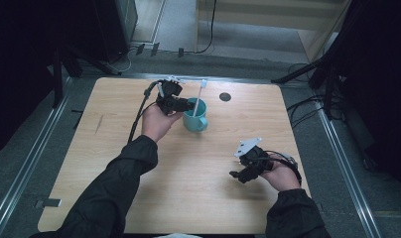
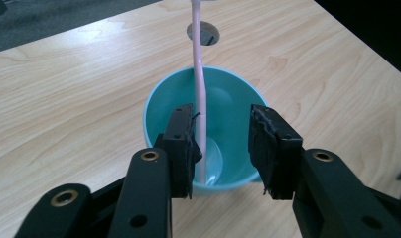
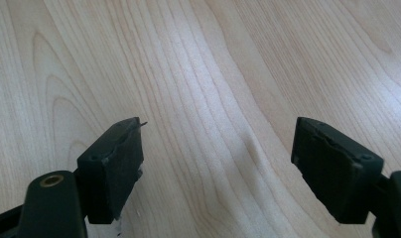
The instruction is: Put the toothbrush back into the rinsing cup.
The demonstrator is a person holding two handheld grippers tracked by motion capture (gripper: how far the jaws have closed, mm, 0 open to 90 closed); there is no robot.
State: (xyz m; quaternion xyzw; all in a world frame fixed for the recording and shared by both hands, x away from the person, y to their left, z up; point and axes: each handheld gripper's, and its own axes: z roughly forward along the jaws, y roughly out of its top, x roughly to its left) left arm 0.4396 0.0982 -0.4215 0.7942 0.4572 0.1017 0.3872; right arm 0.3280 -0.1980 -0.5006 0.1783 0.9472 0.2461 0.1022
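A teal mug (image 1: 194, 116) stands on the wooden table (image 1: 188, 188), behind its middle. A pale pink toothbrush (image 1: 199, 97) leans in it, head up and tilted toward the far edge. My left gripper (image 1: 186, 105) hovers at the mug's left rim, pointing over it. In the left gripper view the toothbrush handle (image 2: 197, 64) rises out of the mug (image 2: 233, 99) just beside the left pad (image 2: 181, 144). The left gripper (image 2: 222, 136) stands open, its right pad well clear of the handle. Near the table's front right, my right gripper (image 1: 236, 174) is held low and open (image 3: 218, 144) over bare wood.
A round dark cable hole (image 1: 225, 96) lies in the tabletop right of and behind the mug, also in the left gripper view as a hole (image 2: 210, 35) beyond it. Dark stands and cables (image 1: 307, 106) flank the table on the grey floor.
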